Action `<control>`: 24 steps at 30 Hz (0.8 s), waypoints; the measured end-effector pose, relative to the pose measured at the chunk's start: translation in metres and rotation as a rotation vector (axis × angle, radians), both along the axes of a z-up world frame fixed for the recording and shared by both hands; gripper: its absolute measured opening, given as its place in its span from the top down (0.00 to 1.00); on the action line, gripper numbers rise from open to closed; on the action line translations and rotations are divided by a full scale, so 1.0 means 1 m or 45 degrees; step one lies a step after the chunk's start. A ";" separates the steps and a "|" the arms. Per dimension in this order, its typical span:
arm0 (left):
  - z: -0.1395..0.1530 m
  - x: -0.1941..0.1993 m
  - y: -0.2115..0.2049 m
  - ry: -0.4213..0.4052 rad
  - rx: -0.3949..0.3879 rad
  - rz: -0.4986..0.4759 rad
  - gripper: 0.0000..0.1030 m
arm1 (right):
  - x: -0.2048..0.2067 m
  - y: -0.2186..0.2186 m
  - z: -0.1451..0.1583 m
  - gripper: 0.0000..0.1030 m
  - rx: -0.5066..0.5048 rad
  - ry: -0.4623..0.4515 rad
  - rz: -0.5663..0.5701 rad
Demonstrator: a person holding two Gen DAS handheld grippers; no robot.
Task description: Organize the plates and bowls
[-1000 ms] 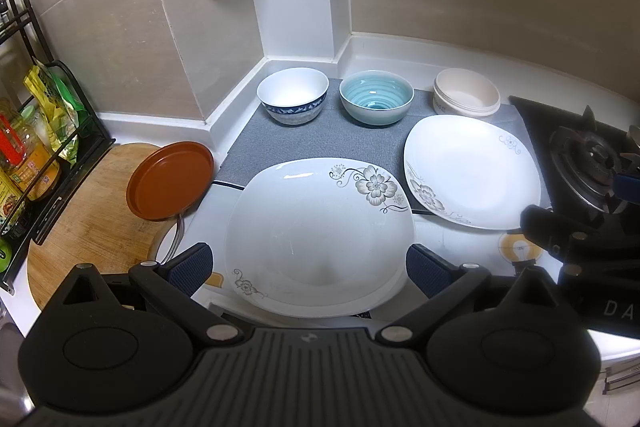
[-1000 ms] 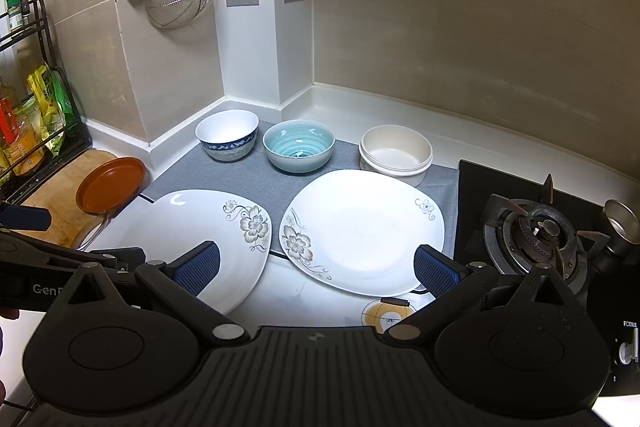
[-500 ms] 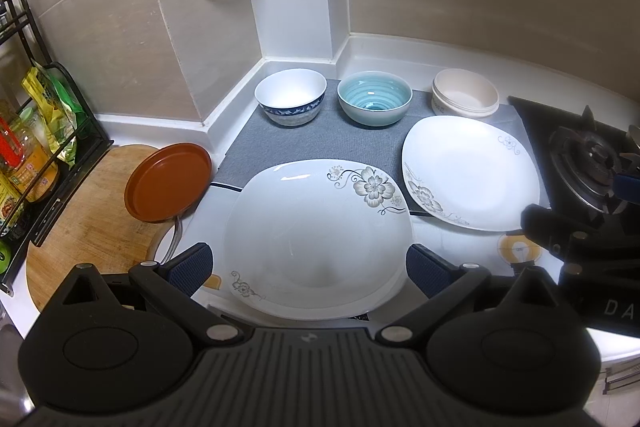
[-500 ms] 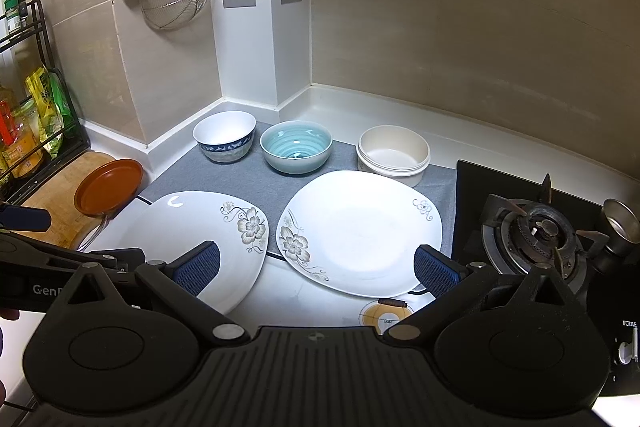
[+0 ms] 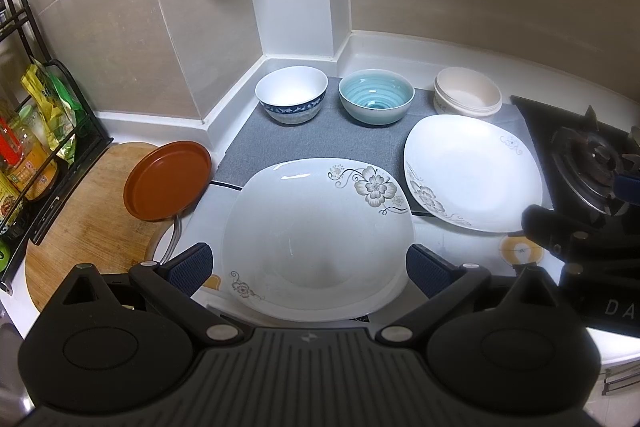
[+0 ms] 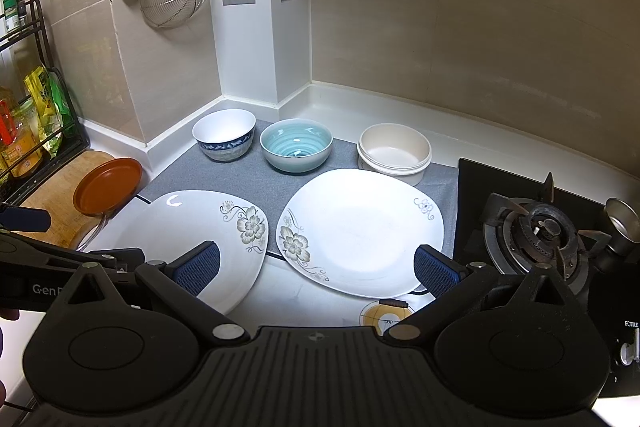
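Pre-grasp: left gripper and right gripper both spread wide, holding nothing. Next, probably: pinch the near plate rim at 6 o'clock, stack onto the plate at 2 o'clock.

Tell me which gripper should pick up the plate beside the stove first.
Right. The right gripper is open with the plate beside the stove directly ahead between its fingers; the left gripper faces the other floral plate instead.

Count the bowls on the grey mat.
3, in a row along the mat's back edge: a white bowl with a blue patterned band on the left, a teal ribbed bowl in the middle, a cream bowl on the right, possibly stacked.
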State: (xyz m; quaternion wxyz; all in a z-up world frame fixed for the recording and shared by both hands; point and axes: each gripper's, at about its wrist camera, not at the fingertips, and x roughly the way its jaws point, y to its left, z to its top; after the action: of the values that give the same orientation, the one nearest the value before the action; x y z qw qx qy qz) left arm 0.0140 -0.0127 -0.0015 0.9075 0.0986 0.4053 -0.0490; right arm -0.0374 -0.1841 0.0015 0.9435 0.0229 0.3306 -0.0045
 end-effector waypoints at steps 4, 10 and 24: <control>-0.002 0.002 0.003 0.010 -0.003 0.007 0.00 | 0.003 -0.001 -0.003 0.00 0.005 0.007 0.000; -0.013 0.023 0.021 0.072 -0.030 0.087 0.00 | 0.014 -0.015 -0.009 0.00 0.063 0.032 -0.009; -0.056 0.086 0.103 0.179 -0.046 0.402 0.00 | 0.074 -0.038 -0.073 0.01 0.468 0.283 0.333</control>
State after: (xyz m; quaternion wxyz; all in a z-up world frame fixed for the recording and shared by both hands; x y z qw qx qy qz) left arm 0.0998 0.0902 -0.0575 0.8750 0.0136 0.4773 0.0801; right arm 0.0368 -0.2217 -0.0712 0.8739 0.1505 0.4278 0.1752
